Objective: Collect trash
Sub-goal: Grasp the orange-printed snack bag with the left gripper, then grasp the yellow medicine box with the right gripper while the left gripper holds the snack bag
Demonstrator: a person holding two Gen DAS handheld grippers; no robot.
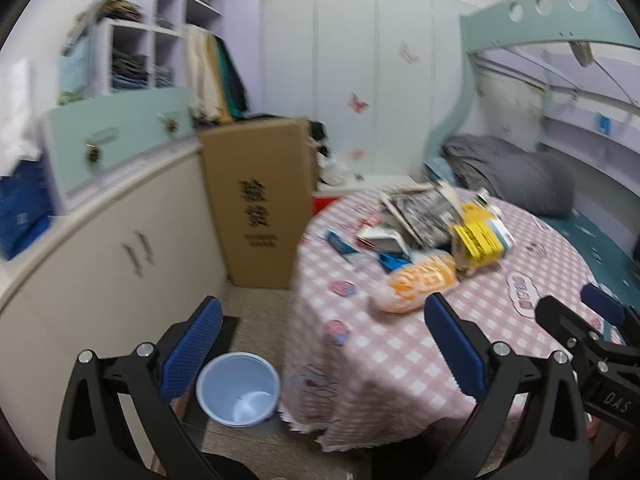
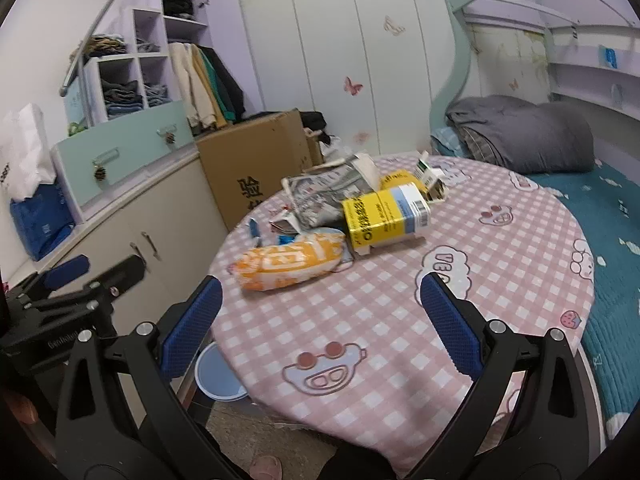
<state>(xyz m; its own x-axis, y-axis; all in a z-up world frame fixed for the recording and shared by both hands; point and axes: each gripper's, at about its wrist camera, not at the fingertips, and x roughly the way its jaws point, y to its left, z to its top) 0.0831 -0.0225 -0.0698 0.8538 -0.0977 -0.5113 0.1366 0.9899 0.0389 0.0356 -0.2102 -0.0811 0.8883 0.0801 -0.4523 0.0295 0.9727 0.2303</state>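
My left gripper (image 1: 322, 340) spread wide above the bin (image 1: 238, 388), my right gripper (image 2: 320, 316) spread empty over the table (image 2: 400, 300), orange bag (image 2: 292, 260) beside yellow carton (image 2: 384, 220)

- Blue bin (image 2: 218, 376): right wrist view, largely hidden behind the desk (image 2: 400, 320) edge and a gripper finger; contents not visible.
- Cardboard box (image 1: 256, 200): left wrist view, motion-blurred; the small print under the large characters is unreadable.
- Newspaper bundle (image 2: 328, 196): lower part covered by the yellow carton (image 2: 384, 220); text too small to read.
- Left hand-held gripper (image 2: 76, 276): right wrist view, blurred; body cut off by the left edge.
- Shelf contents (image 1: 128, 68): blurred, unidentifiable.
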